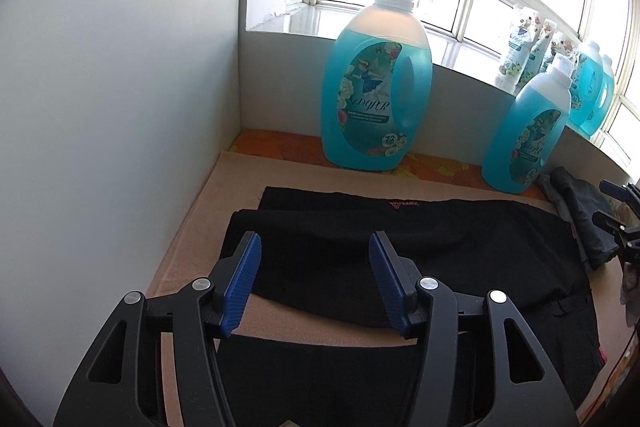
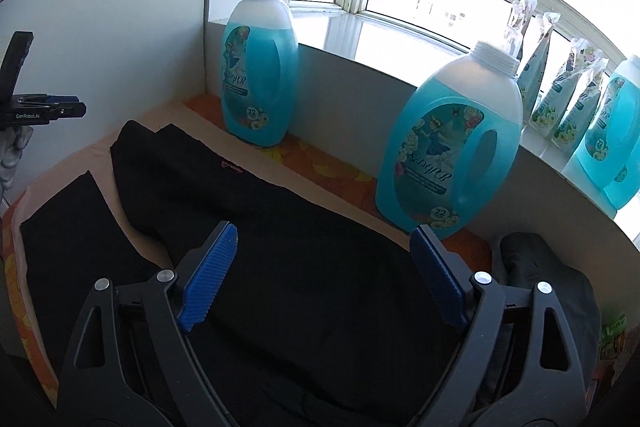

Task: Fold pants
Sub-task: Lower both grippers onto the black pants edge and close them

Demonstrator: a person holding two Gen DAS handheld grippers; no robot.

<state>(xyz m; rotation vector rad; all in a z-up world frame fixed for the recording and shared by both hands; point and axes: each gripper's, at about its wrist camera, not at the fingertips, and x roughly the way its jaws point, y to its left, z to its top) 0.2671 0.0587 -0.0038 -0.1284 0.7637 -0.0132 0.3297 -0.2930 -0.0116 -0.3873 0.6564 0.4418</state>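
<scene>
Risk noted: we hold left tongs (image 1: 315, 255) and right tongs (image 2: 324, 247) open and empty over black pants (image 1: 400, 251), where a shallow pinch may drag one layer.

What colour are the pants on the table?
Black pants, with a small pink logo; clearest in the right wrist view.

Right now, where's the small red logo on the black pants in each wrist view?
Left wrist view: red logo sits centre, slightly right, on the far edge of the black pants, beyond the left claw.
Right wrist view: red logo sits left of centre, on the pants' far edge.
Shared landmark: the blue detergent bottle in the corner, just behind the logo.
</scene>
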